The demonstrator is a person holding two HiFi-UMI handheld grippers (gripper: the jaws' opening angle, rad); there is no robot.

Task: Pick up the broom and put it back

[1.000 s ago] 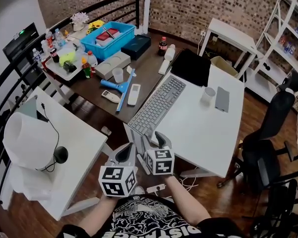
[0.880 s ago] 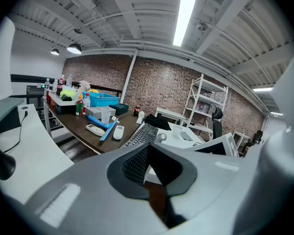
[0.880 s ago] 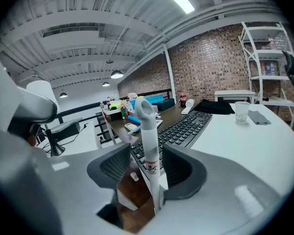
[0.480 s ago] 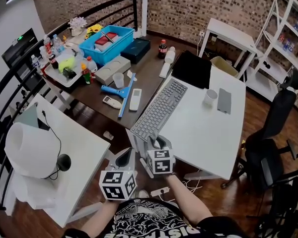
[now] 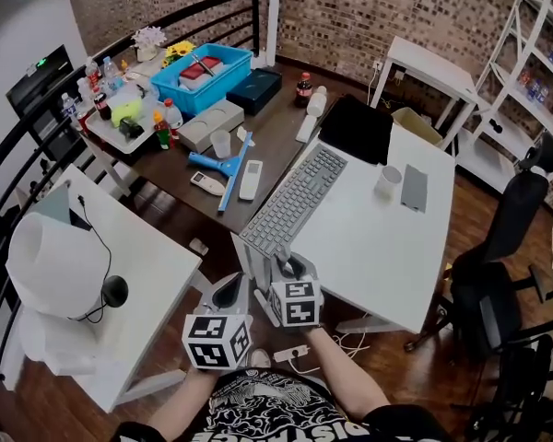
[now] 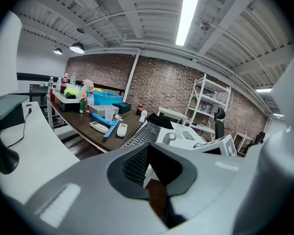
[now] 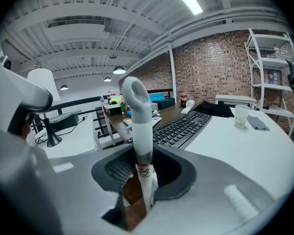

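- The broom (image 7: 138, 116) shows only as a pale handle with a looped top. Its shaft drops out of sight below the jaws, and its head appears in no view.
- A band with handwriting sits low on the handle, too small to read.
- In the head view the handle is hard to tell apart from the gripper around it and the white desk legs just behind.
- The person's hands are covered by the marker cubes (image 5: 298, 302). Only the forearms (image 5: 350, 380) show, cut off by the bottom edge.
- The right hand-held gripper (image 5: 291, 270) has just been closing its jaws. They now clamp the broom handle, which stands roughly upright between them. The jaws stay only as far apart as the handle is thick.
- The left hand-held gripper (image 5: 230, 293) has its jaws meeting at the tips with nothing between them. Behind the tips, only a slit of brown floor and a scrap of white shows through.
- The left hand-held gripper hangs just beside the right one, lower and to the left in the head view. It does not touch the broom or either desk.
- The broom stands just in front of the person, at the near corner of the white desk (image 5: 378, 247) that carries the keyboard (image 5: 290, 201).
- It is in the gap between that desk and the second white desk (image 5: 138, 274) on the left.
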